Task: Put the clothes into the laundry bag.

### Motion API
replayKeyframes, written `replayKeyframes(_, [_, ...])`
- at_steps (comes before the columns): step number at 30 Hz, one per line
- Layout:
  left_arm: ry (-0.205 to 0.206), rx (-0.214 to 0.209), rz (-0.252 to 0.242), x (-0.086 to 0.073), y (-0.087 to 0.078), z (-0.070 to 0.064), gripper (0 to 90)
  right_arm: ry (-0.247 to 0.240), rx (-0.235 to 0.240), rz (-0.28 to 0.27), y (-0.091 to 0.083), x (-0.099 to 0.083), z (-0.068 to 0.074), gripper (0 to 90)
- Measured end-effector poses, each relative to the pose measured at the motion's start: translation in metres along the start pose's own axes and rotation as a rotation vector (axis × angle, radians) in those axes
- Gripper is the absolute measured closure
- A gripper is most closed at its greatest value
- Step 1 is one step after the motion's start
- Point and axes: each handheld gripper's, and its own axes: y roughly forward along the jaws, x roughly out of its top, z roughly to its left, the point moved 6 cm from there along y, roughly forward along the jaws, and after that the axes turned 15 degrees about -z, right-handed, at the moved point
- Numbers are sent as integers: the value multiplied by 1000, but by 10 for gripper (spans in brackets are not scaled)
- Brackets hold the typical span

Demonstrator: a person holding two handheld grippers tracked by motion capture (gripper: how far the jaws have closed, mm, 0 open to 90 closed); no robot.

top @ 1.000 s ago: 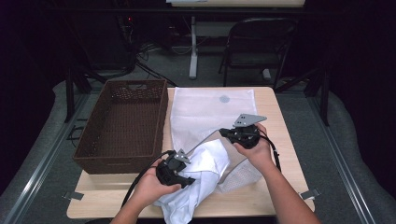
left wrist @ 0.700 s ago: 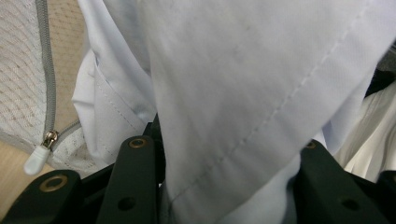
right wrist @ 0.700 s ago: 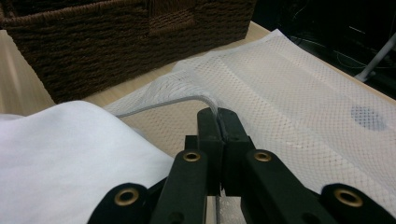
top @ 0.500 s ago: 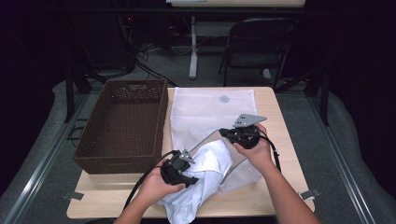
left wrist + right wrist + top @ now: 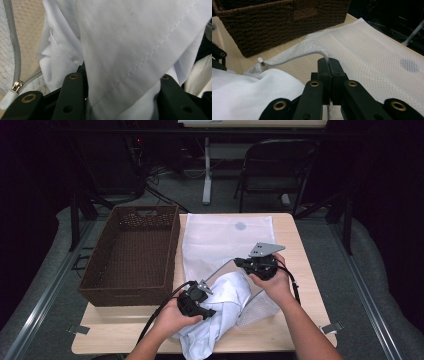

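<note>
Surface: pale wood, carries everything. Landmark: brown wicker basket at its left half.

White mesh laundry bag lies flat just right of the basket, far edge toward the chair side, near edge lifted open.

White garment, bunched, sits at the bag's near opening, right of the basket's near corner, partly on the mesh.

Right gripper, farther from the basket: fingers pinched together on the bag's grey zipper edge, holding it up.

Left gripper, nearest the basket's near corner: fingers clamped on a fold of the garment.

Zipper pull rests beside the garment.
</note>
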Motion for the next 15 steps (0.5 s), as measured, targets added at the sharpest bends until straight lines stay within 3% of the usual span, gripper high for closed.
replayKeyframes(15, [-57,13,-4,-6,11,7,607,-15,13,-14,-4,5,8,893])
